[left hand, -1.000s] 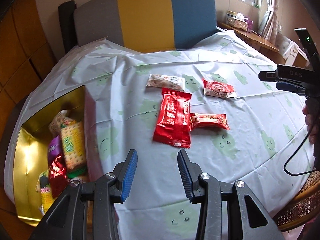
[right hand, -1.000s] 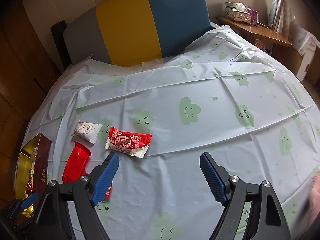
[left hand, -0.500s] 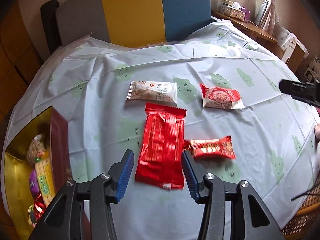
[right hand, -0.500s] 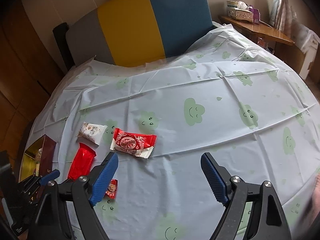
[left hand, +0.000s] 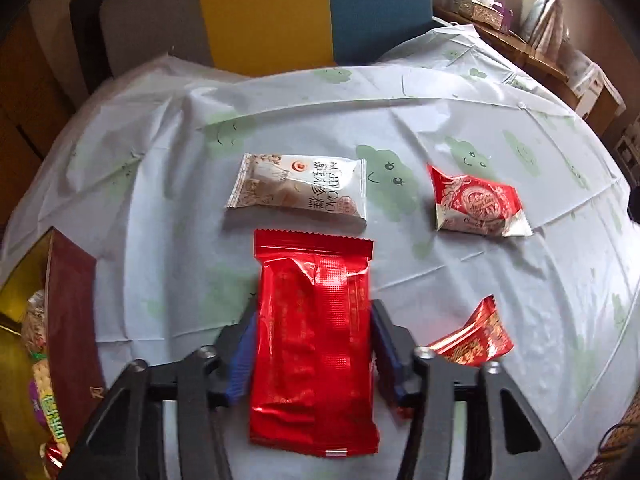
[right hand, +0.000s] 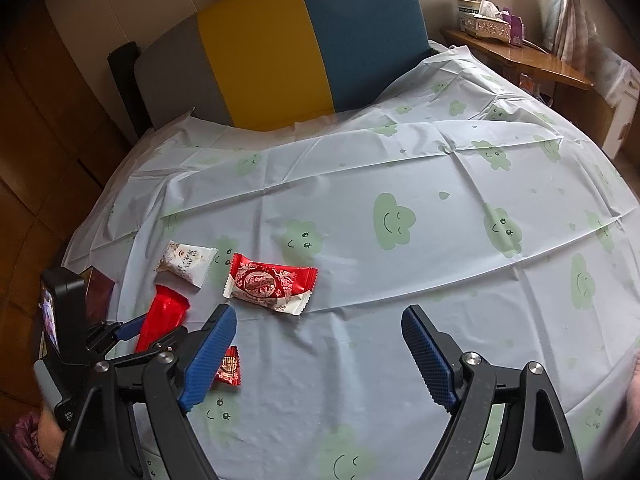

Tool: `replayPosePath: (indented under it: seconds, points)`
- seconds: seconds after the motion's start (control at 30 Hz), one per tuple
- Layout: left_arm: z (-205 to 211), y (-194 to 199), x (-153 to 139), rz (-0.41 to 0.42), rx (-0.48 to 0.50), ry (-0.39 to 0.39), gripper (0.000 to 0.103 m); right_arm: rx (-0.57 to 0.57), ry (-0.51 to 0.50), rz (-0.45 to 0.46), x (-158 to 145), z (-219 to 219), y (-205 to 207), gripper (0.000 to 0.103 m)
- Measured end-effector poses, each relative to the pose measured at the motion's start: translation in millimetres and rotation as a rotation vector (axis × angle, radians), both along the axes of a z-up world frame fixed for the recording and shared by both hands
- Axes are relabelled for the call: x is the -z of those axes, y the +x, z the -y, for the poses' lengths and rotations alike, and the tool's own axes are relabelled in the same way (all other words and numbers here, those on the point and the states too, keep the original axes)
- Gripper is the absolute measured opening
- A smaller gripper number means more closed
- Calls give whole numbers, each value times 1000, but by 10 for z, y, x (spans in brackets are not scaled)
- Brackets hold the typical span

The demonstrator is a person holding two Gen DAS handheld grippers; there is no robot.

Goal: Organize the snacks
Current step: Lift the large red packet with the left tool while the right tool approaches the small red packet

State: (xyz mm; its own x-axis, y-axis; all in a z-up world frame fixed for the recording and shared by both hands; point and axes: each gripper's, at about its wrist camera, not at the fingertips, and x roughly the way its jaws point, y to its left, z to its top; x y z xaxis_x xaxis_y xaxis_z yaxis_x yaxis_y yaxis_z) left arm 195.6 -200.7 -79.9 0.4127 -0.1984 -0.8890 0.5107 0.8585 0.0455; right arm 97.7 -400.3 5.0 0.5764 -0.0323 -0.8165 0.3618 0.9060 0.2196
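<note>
A long red foil snack packet lies on the tablecloth between the blue pads of my left gripper; the pads stand at its two sides and I cannot tell if they press it. It also shows in the right wrist view. A white packet, a red-and-white wrapped sweet and a small red bar lie around it. My right gripper is wide open and empty above the cloth, right of the snacks.
A gold-lined box with dark red walls, holding several snacks, stands at the left table edge. A grey, yellow and blue chair back is behind the table. A wooden shelf with a tissue box is at the far right.
My left gripper has moved forward and down over the red foil packet, which now lies between its pads. The jaws have narrowed toward its sides. The right gripper has barely moved.
</note>
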Motion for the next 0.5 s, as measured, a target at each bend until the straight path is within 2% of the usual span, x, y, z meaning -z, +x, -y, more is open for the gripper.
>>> replayPosePath:
  seconds: [0.03,0.2,0.5]
  points:
    - [-25,-29,-8,2,5,-9,40,0,-3,0,1,-3,1,85]
    - [-175,-214,-31,1,-39,-23,40,1,-16,-13,27,-9,2,85]
    - [-384,-787,-63,40,-54,-42,40,-3,-37,-45,87,-20,9,85]
